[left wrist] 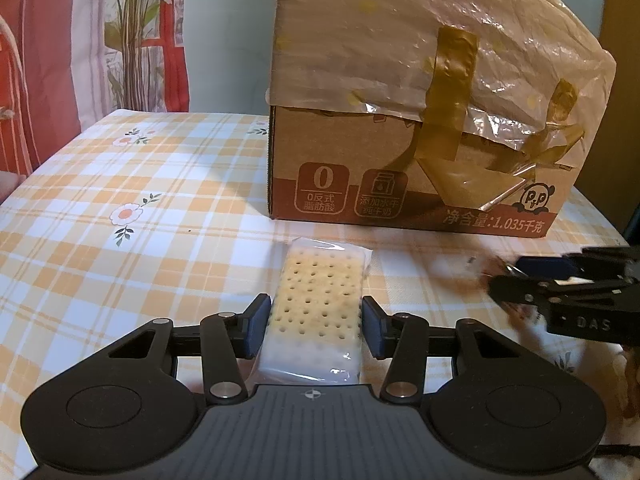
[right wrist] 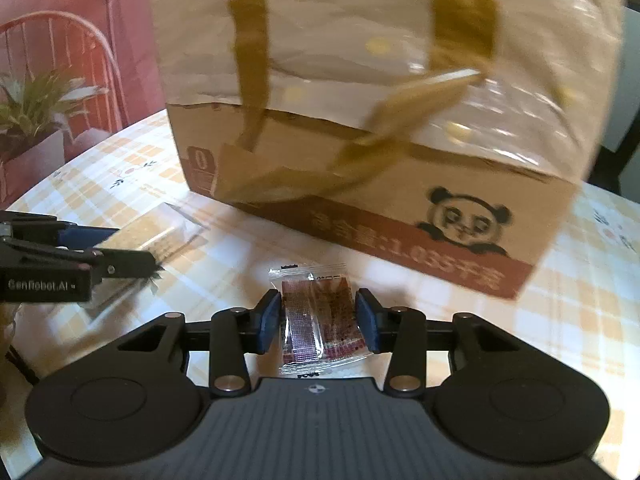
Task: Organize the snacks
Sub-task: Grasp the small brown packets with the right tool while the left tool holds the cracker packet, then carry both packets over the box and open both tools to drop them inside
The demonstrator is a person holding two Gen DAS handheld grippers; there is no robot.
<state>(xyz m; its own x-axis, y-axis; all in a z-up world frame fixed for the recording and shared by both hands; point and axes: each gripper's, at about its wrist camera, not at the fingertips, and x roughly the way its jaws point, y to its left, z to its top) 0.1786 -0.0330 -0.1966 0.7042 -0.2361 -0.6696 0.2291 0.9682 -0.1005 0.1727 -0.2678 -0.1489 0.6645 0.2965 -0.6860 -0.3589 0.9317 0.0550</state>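
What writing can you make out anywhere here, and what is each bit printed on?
"0" over "0反式脂肪酸": cardboard box, left badge.
"添加水牛纯牛奶": box, second badge.
"净含量:1.035千克": box, red strip.
"DAS": right gripper.
"GenRobot.AI": left gripper.
Red snack packet: print too small to read.
Cracker packet: no text visible.

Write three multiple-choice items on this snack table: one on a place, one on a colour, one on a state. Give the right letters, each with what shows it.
1. Where does the cardboard box stand?
A. beyond the cracker pack
B. under the tablecloth
C. on a chair

2. What colour are the pads of the left tool?
A. red
B. blue
C. white

3. What lies between the pads of the right tool?
A. nothing
B. a spoon
C. a small dark red snack packet

Answers:
1 A: the box sits on the checked tablecloth behind the cracker pack.
2 B: both pads show blue.
3 C: the small dark red snack packet sits between the pads.
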